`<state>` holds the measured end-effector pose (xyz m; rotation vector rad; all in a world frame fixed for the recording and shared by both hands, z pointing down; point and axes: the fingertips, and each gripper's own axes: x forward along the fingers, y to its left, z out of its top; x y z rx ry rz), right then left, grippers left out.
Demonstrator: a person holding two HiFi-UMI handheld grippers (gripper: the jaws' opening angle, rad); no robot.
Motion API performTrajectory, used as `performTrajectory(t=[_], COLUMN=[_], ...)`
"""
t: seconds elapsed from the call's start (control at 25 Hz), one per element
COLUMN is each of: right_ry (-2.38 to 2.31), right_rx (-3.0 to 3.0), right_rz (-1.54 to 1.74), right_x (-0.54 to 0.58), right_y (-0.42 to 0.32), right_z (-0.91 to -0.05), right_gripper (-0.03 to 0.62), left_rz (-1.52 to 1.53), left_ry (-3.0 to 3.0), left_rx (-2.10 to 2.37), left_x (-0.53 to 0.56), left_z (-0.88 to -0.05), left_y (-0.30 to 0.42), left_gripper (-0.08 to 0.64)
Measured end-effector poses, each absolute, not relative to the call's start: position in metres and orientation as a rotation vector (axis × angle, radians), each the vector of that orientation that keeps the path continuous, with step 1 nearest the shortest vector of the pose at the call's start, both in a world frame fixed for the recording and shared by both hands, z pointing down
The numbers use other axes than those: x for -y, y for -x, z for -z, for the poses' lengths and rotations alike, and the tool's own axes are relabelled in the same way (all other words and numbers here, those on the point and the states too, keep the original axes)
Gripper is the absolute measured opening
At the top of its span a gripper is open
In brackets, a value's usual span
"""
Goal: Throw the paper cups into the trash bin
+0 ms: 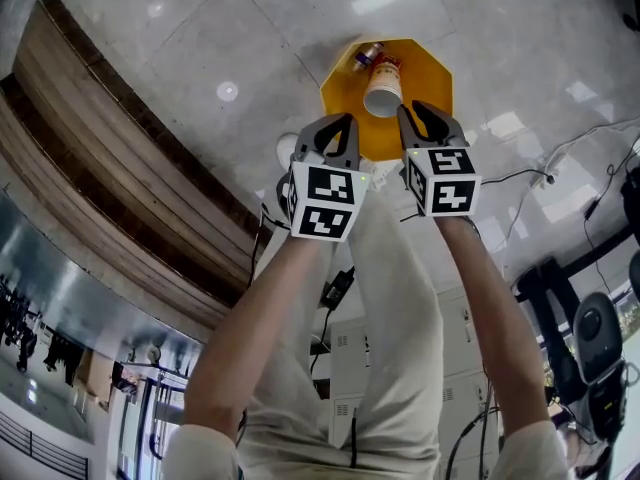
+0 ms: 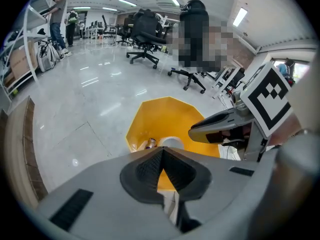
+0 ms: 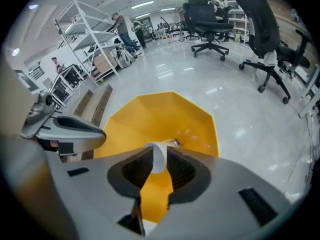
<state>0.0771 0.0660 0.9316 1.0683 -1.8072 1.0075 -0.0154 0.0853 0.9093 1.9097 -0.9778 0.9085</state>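
Both of your arms reach over the yellow trash bin (image 1: 436, 68): your left tongs (image 2: 162, 151) are pressed together with nothing between them, while your right tongs (image 1: 414, 110) pinch a white paper cup (image 1: 383, 93) above its mouth.

Glossy floor (image 1: 200, 28) under yellow bin (image 1: 432, 80)

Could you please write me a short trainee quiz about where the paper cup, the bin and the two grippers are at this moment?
1. True or false: the left gripper holds the paper cup.
2. What colour is the trash bin? A) blue B) yellow C) green
3. Fill in: the paper cup sits between the jaws of the ____ gripper.

Key: 1 false, its jaws are shut on nothing. 2 B. 3 right; the right gripper pinches it above the trash bin.
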Motion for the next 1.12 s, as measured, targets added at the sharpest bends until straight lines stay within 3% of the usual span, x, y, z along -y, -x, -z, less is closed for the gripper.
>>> performTrajectory(t=[0.52,1.12], right_ry=[-1.047,-1.079], right_rx=[1.887,2.045], right_rz=[-0.973,-0.932], right_x=[-0.061,-0.05], right_y=[-0.071,-0.069], right_z=[-0.863,-0.634], right_gripper=[0.054,0.008], left_rz=[-0.842,-0.722], left_ry=[-1.939,-2.041], left_rx=[1.005,1.105], left_x=[-0.073,-0.045], left_z=[-0.835,-0.601], left_y=[0.008,0.014], left_gripper=[0.005,0.005])
